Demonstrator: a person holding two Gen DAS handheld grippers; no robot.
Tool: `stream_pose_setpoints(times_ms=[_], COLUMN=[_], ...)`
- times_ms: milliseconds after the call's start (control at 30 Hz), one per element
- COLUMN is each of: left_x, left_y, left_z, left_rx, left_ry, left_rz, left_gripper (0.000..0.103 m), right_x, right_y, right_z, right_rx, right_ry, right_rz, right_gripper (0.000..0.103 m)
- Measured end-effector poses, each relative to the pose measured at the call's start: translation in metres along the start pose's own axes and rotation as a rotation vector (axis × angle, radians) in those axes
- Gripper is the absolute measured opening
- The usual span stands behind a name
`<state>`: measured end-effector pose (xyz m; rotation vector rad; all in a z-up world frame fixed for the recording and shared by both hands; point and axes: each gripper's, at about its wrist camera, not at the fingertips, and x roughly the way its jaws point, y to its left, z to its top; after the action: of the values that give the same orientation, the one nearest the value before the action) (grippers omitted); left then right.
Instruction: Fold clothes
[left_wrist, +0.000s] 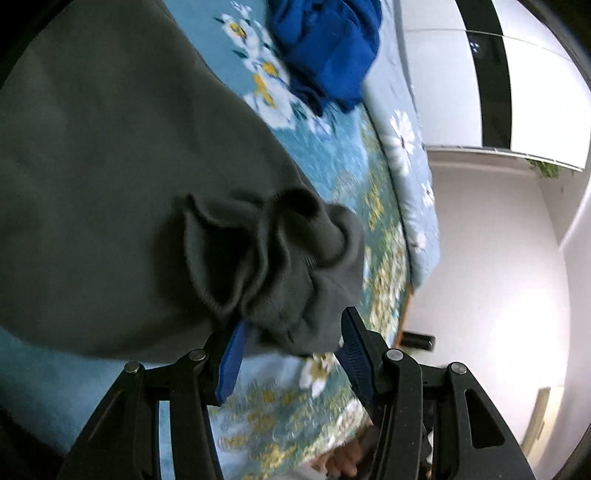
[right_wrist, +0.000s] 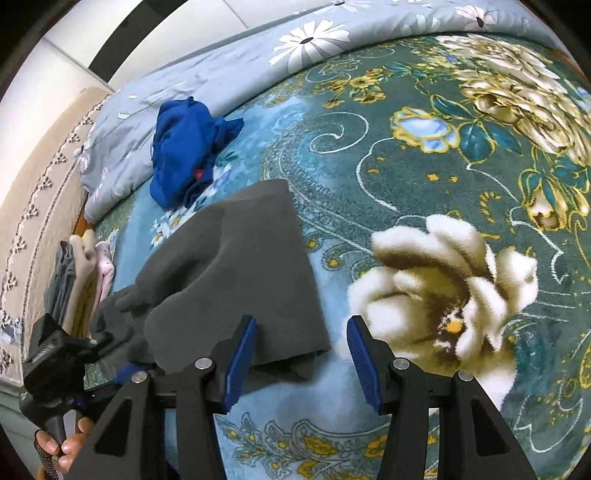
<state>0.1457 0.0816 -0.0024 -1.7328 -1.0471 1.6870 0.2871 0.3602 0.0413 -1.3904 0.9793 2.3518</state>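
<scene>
Left claw (left_wrist: 291, 350) stands spread, its blue pads (left_wrist: 231, 363) apart, with the bunched cuff end of the grey garment (left_wrist: 110, 177) lying between the tips. Whether the left pad touches the cloth is hard to tell through the blur; the right pad stands clear of it. From there the grey garment spreads away across the bed (left_wrist: 332, 162), over its teal flowered blanket.

Right claw (right_wrist: 301, 350) is also spread wide, nothing pinched. A folded corner of the same grey garment (right_wrist: 240, 266) lies just under and beside its left pad (right_wrist: 240, 360), and partly in the gap; the right pad hangs over bare blanket (right_wrist: 406, 147) near a large cream flower print. In the right wrist view the other handheld device (right_wrist: 51, 354) shows at the lower left, fingers (right_wrist: 64, 448) of a hand wrapped round its grip.

Further off, a crumpled blue garment (right_wrist: 188, 151) lies well apart from the grey one, against a pale flowered quilt (right_wrist: 221, 77) rolled along the bed's far edge. A small stack of folded clothes (right_wrist: 79, 280) sits at the bed's left edge.
</scene>
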Motion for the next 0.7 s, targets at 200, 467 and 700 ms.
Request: stream_pose_setpoints(times_ms=[200,467,700], left_x=[0.007,-0.032,-0.009], left_y=[-0.017,-0.011,0.026], left_z=[0.003,-0.005,0.003], left_rx=[0.115,0.165,0.063], left_ry=[-0.046,-0.113,-0.065], left_rz=[0.071,0.019,0.134], left_gripper=[0.009,0.009,0.009], right_x=[0.001,0.001,0.015], right_y=[-0.008,0.001,0.049], right_z=[0.002,0.003,0.003], right_rx=[0.022,0.001,-0.137], right_ry=[-0.001,-0.002,0.01], right_rz=[0.012,0.058,0.111], right_gripper=[0.055,0.055,0.056])
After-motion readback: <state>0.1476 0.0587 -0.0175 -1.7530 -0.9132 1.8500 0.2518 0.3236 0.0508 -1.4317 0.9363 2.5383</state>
